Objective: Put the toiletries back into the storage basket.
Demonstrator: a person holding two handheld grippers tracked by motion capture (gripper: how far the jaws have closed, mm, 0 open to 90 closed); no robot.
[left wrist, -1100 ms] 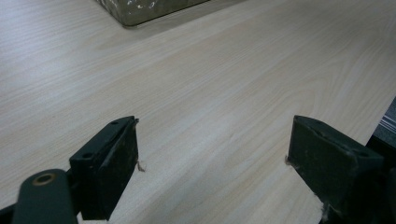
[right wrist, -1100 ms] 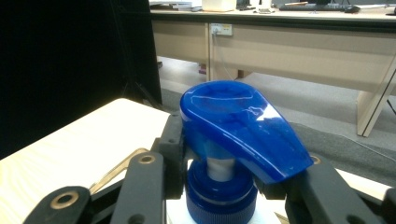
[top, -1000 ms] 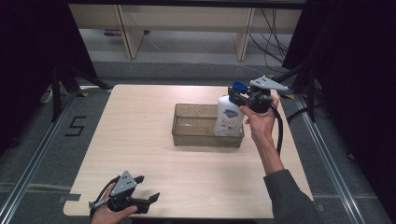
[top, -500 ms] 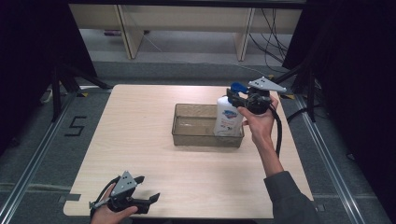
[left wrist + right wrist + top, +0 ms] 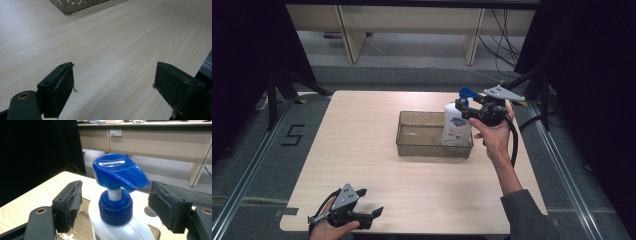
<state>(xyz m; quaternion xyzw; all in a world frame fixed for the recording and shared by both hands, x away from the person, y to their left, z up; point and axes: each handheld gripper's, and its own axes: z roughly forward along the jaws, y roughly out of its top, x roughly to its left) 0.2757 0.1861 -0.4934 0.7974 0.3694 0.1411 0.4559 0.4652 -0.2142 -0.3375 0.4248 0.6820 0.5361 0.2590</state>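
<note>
Pump bottle (image 5: 456,127) standing upright in clear tray (image 5: 422,148) on surface; right tool (image 5: 113,205) opening, jaws straddling blue collar, pads clear. Smooth plastic, top-heavy, likely slipping; gripping collar best.

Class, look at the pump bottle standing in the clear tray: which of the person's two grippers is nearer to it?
Right. The right gripper has its open jaws on either side of the pump bottle neck, not touching. The left gripper rests far off at the table's near left corner.

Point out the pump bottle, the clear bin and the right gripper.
pump bottle (image 5: 455,126), high view, white body label.
clear bin (image 5: 432,150), high view, near wall.
right gripper (image 5: 115,207), right gripper view, midway between its fingers.
</note>
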